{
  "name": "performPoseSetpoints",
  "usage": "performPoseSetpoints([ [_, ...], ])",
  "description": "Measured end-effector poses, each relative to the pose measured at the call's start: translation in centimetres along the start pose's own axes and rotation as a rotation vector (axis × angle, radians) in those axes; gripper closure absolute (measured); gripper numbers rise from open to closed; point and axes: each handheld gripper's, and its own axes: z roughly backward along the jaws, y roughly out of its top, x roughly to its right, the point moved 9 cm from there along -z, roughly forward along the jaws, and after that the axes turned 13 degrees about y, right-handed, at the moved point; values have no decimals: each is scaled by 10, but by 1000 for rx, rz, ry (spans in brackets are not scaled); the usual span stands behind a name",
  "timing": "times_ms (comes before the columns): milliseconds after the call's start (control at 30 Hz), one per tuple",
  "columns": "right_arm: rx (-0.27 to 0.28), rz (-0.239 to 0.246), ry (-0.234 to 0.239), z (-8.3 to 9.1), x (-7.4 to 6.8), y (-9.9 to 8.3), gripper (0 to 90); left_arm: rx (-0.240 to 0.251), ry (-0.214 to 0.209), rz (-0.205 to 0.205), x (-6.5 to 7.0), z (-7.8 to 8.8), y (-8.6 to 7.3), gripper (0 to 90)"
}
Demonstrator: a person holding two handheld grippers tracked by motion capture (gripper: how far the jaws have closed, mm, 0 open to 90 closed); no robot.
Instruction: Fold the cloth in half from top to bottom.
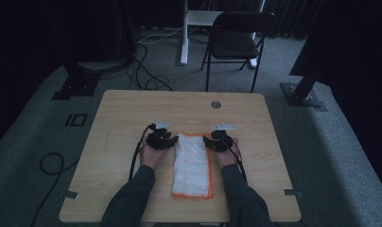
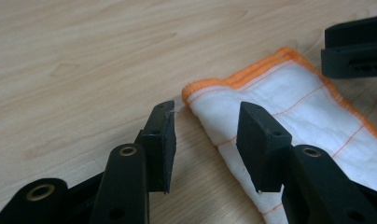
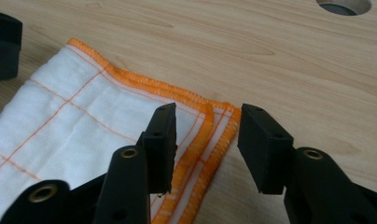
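A folded white cloth (image 1: 193, 165) with orange edging lies lengthwise on the wooden table (image 1: 123, 123). My left gripper (image 1: 172, 137) sits at the cloth's far left corner. In the left gripper view its jaws (image 2: 206, 112) stand open, with the cloth's corner (image 2: 289, 98) lying between them and no pad pressing it. My right gripper (image 1: 212, 140) sits at the far right corner. Its jaws (image 3: 208, 112) are open too, straddling the layered orange edge of the cloth (image 3: 84, 116). Each gripper view catches the other gripper's jaw at its rim.
A round cable hole (image 1: 216, 104) lies in the table beyond the cloth. A black folding chair (image 1: 236, 38) and a white stand leg (image 1: 184, 33) are behind the table. Cables (image 1: 146, 75) trail on the carpet. Bare wood surrounds the cloth.
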Motion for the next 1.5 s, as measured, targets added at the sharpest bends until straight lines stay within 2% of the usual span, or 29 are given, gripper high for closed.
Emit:
performPoseSetpoints([
  [167,-12,7,-1,-6,0,3,602,-14,-3,6,1,-5,-2,581],
  [300,-29,-9,-4,-15,2,4,590,-23,0,13,2,-9,-1,580],
  [433,-58,-2,3,-22,3,1,652,-32,6,20,3,-15,0,576],
  [533,-66,10,0,-24,1,3,794,-41,9,21,6,-19,-2,576],
  [567,-66,10,0,-24,1,3,794,-41,9,21,6,-19,-2,576],
  [633,-61,17,-23,-22,2,6,884,-44,13,26,6,-20,-2,576],
  [767,-47,23,-33,-18,7,9,896,-50,18,30,5,-22,-3,568],
  [867,-40,-5,-14,-16,9,9,893,-52,19,33,4,-23,-4,564],
  [967,-38,6,-37,-17,11,9,895,-58,23,37,2,-24,-5,564],
  [1100,-40,-13,-47,-18,14,9,877,-68,24,38,2,-26,-6,564],
  [1133,-45,-20,-47,-19,14,8,794,-68,23,41,2,-26,-6,563],
  [1167,-45,-20,-47,-19,14,8,794,-68,23,41,2,-26,-6,563],
  [1200,-48,-29,-37,-20,14,7,748,-71,24,43,2,-27,-6,563],
  [1233,-56,-35,-20,-21,13,5,663,-71,26,42,2,-27,-5,563],
  [1267,-56,-32,-24,-21,13,4,623,-72,27,42,2,-27,-5,563],
  [1367,-62,-52,-29,-23,16,3,577,-73,34,42,2,-29,-4,565],
  [1500,-70,-68,-28,-23,17,2,568,-80,39,42,2,-30,-3,594],
])
